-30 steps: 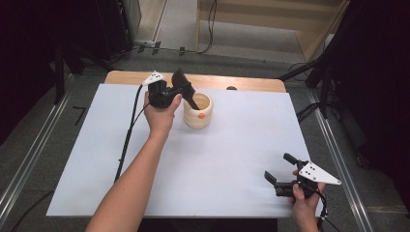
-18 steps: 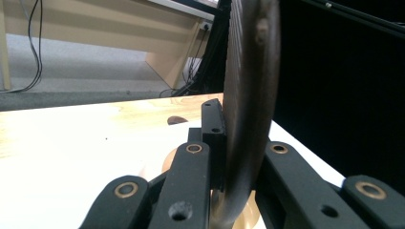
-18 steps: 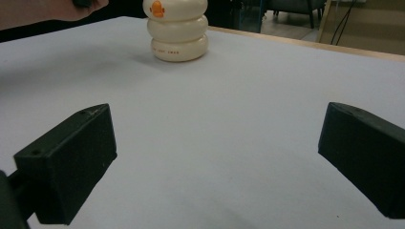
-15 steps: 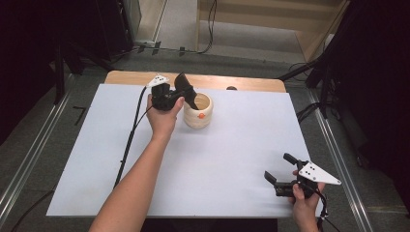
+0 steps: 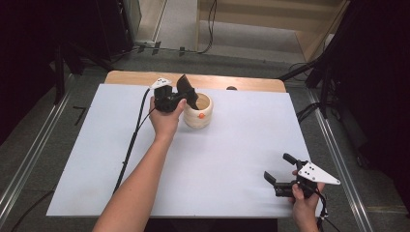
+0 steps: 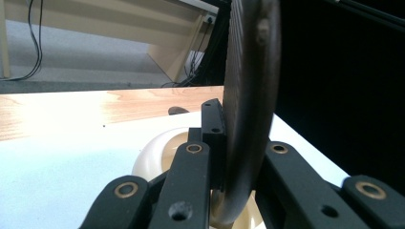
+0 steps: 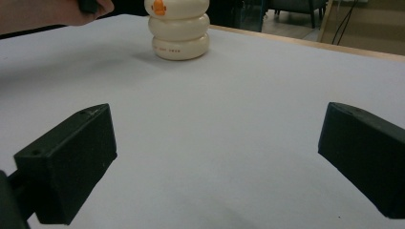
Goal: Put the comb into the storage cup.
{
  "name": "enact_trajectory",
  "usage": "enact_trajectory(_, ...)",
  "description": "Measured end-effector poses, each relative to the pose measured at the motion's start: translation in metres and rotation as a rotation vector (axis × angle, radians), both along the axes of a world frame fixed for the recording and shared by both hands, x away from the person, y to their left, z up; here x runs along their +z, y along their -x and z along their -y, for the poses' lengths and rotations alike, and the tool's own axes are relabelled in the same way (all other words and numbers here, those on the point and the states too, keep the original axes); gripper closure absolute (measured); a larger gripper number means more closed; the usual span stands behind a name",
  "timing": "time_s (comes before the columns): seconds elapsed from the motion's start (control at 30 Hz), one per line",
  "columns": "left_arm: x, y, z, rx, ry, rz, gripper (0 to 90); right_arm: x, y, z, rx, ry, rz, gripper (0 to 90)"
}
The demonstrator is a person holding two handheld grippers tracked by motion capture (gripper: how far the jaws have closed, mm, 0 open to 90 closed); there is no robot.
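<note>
Left hand-held gripper (image 5: 183, 94) clamps dark round lid (image 6: 248, 109) by its edge above cream pot (image 5: 199, 111); stiff, light, slippery. Right hand-held gripper (image 5: 280, 171) released.

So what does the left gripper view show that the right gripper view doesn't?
Left gripper view: the dark lid edge-on, clamped between its fingers, above the open mouth of the cream pot. Right gripper view: its own fingers wide apart over the white mat, and the pot's ringed side with an orange mark. Shared: the pot and the mat.
</note>
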State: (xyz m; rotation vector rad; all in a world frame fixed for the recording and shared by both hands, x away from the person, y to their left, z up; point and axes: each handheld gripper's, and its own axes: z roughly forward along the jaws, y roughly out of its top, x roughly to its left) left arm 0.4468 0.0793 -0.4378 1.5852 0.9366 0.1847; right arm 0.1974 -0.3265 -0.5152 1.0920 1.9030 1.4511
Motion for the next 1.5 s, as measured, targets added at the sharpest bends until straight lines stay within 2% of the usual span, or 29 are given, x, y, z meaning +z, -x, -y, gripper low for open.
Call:
enact_trajectory(0.27, -0.002, -0.004, -0.003, 0.01, 0.022, -0.033, 85.7, 0.0, 0.0, 0.0, 0.0, 0.001, 0.0, 0.0)
enact_trajectory(0.43, -0.001, -0.005, -0.006, 0.021, 0.006, -0.033, 76.9, 0.0, 0.0, 0.0, 0.0, 0.001, 0.0, 0.0)
enact_trajectory(0.5, -0.001, -0.004, -0.006, 0.019, -0.014, -0.046, 73.6, 0.0, -0.001, 0.0, -0.001, 0.001, 0.001, 0.0)
enact_trajectory(0.57, 0.001, -0.003, -0.006, 0.017, -0.027, -0.05, 67.6, 0.0, -0.001, 0.0, 0.0, 0.002, 0.001, 0.0)
enact_trajectory(0.63, 0.003, -0.002, -0.007, 0.045, -0.055, -0.037, 55.7, 0.0, -0.001, 0.0, -0.001, 0.001, 0.0, 0.0)
enact_trajectory(0.73, 0.006, -0.001, -0.01, 0.064, -0.059, -0.023, 43.6, 0.0, -0.001, 0.0, -0.001, 0.001, 0.0, 0.0)
enact_trajectory(0.87, 0.01, 0.001, -0.012, 0.077, -0.065, 0.001, 34.8, 0.0, -0.001, 0.0, 0.0, 0.002, 0.002, 0.0)
enact_trajectory(0.93, 0.011, 0.001, -0.012, 0.078, -0.067, -0.002, 31.0, 0.0, -0.001, 0.0, 0.001, 0.001, 0.002, 0.0)
enact_trajectory(1.03, 0.01, 0.002, -0.014, 0.082, -0.071, -0.006, 20.4, 0.0, -0.001, 0.0, -0.001, 0.001, 0.0, 0.0)
enact_trajectory(1.07, 0.009, 0.002, -0.015, 0.076, -0.07, -0.004, 19.8, 0.0, -0.001, 0.0, -0.001, 0.001, 0.0, 0.0)
enact_trajectory(1.1, 0.008, 0.002, -0.016, 0.074, -0.058, -0.007, 15.0, 0.0, -0.001, 0.0, 0.0, 0.001, 0.002, 0.0)
enact_trajectory(1.23, 0.007, 0.003, -0.022, 0.059, -0.035, 0.0, 7.7, 0.0, -0.001, 0.0, 0.002, 0.0, 0.001, 0.0)
enact_trajectory(1.33, 0.007, 0.003, -0.025, 0.041, -0.022, -0.015, 4.8, 0.0, -0.001, 0.0, 0.002, 0.0, 0.001, 0.0)
enact_trajectory(1.5, 0.009, 0.008, -0.027, 0.028, -0.043, 0.0, 2.1, 0.0, -0.001, -0.001, 0.003, 0.002, 0.001, 0.0)
